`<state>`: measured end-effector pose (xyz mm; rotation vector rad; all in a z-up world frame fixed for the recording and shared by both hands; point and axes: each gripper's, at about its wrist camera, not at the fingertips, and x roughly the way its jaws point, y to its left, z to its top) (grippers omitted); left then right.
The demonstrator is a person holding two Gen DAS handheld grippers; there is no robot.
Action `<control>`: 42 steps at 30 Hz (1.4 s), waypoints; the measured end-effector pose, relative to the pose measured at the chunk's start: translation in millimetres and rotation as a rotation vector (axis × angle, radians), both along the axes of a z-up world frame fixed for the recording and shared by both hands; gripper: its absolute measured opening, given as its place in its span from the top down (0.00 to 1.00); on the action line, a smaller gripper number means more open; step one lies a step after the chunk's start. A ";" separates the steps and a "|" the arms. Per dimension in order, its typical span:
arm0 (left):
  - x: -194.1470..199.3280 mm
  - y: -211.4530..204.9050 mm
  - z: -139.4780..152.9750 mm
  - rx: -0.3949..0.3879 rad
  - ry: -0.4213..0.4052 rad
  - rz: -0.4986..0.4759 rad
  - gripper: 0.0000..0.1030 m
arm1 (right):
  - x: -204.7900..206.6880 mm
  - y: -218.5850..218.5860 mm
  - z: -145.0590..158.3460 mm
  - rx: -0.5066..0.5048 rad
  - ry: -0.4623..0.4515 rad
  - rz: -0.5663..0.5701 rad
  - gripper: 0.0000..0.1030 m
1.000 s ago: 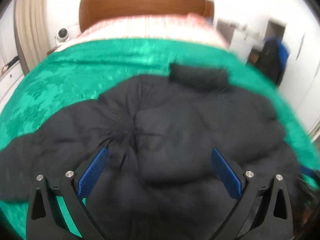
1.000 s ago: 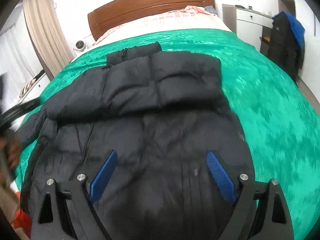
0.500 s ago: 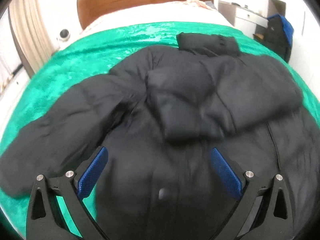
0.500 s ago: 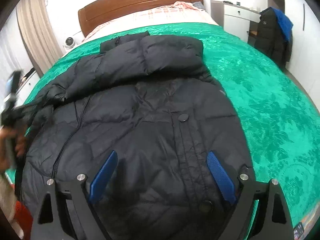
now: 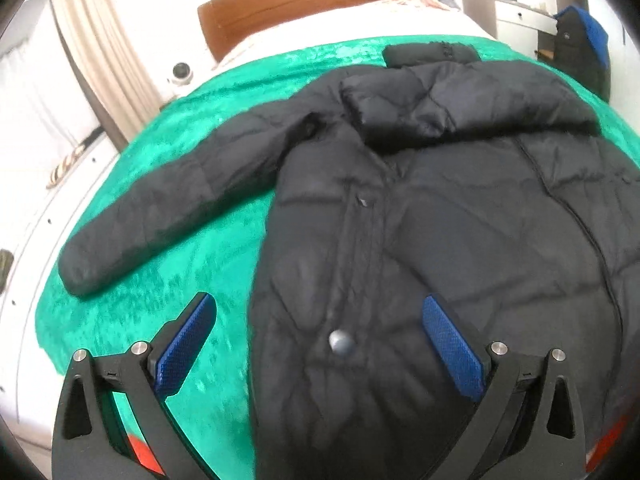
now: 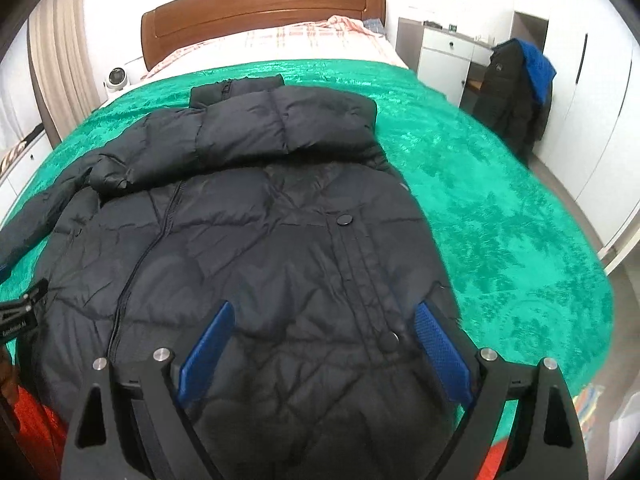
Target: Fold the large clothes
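A large black puffer jacket (image 5: 420, 208) lies front up on a green blanket (image 5: 168, 280) on a bed. One sleeve (image 5: 160, 204) stretches out to the left; the other sleeve (image 6: 276, 128) is folded across the chest below the collar (image 6: 236, 88). My left gripper (image 5: 320, 340) is open and empty, above the jacket's lower left hem. My right gripper (image 6: 324, 344) is open and empty, above the lower right hem near a snap button (image 6: 390, 338). The left gripper's frame also shows at the left edge of the right wrist view (image 6: 20, 312).
The green blanket (image 6: 500, 208) extends to the right of the jacket. A wooden headboard (image 6: 260, 8) and plaid bedding stand at the far end. A white dresser (image 6: 444, 60) and a dark coat on a chair (image 6: 516, 92) stand to the right. Curtains (image 5: 96, 48) hang on the left.
Both grippers have drawn back toward the foot of the bed, bringing the jacket's hem under them. The left view has swung left, bringing the outstretched sleeve into view.
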<state>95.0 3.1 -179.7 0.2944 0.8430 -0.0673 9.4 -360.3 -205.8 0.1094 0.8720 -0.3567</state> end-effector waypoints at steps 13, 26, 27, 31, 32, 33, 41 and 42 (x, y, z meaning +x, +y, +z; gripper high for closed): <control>-41.2 6.8 45.7 -0.138 0.040 -0.042 0.00 | -27.4 31.3 38.1 -0.062 -0.014 -0.010 0.07; -54.2 16.0 41.1 -0.105 0.072 -0.010 0.00 | -37.2 55.5 53.8 -0.112 -0.013 0.002 0.07; -54.9 16.9 43.6 -0.112 0.066 -0.011 0.00 | -37.9 56.7 54.8 -0.115 -0.014 0.001 0.07; -55.0 21.8 51.0 -0.122 0.043 -0.001 0.00 | -39.0 61.7 60.0 -0.140 -0.020 0.005 0.07; -54.0 23.7 51.7 -0.124 0.040 0.005 0.00 | -39.0 63.3 61.4 -0.152 -0.023 0.005 0.07; -52.0 26.7 51.9 -0.125 0.038 0.014 0.00 | -38.8 64.9 62.7 -0.160 -0.026 0.007 0.07; 9.6 120.3 51.8 -0.180 0.020 0.235 0.00 | -38.9 71.7 53.1 -0.092 -0.025 0.082 0.07; 24.1 146.6 47.6 -0.238 0.038 0.281 0.00 | -38.6 73.8 49.5 -0.086 -0.018 0.092 0.07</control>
